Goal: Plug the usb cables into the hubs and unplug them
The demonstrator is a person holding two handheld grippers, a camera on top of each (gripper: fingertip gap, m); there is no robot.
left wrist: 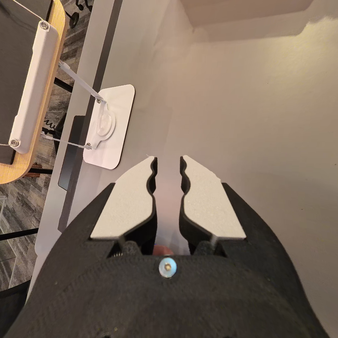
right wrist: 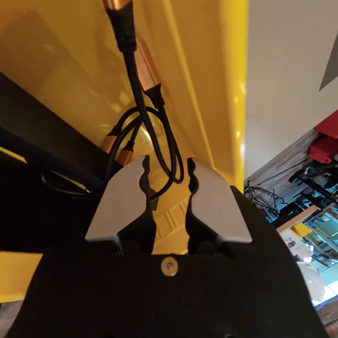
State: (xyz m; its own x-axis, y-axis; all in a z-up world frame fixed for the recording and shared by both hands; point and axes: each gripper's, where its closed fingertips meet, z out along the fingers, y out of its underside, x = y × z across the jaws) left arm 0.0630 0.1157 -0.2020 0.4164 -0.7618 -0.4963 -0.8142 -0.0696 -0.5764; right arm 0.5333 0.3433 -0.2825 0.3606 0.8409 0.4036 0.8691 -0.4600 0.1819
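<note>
In the right wrist view, black USB cables with copper-coloured plugs lie in a yellow tray. Two more copper plugs sit against a black hub or box at the left; whether they are plugged in I cannot tell. My right gripper is open and empty, just above the cable loops. In the left wrist view, my left gripper is open and empty over a bare white table surface; no cable or hub shows there.
In the left wrist view, a white plate with a mount and thin rods lies at the table's left edge, beside a wooden board over carpet. In the right wrist view, clutter, coiled cords and red items lie beyond the tray's right rim. There is about 55 cm between the tips of the two grippers.
</note>
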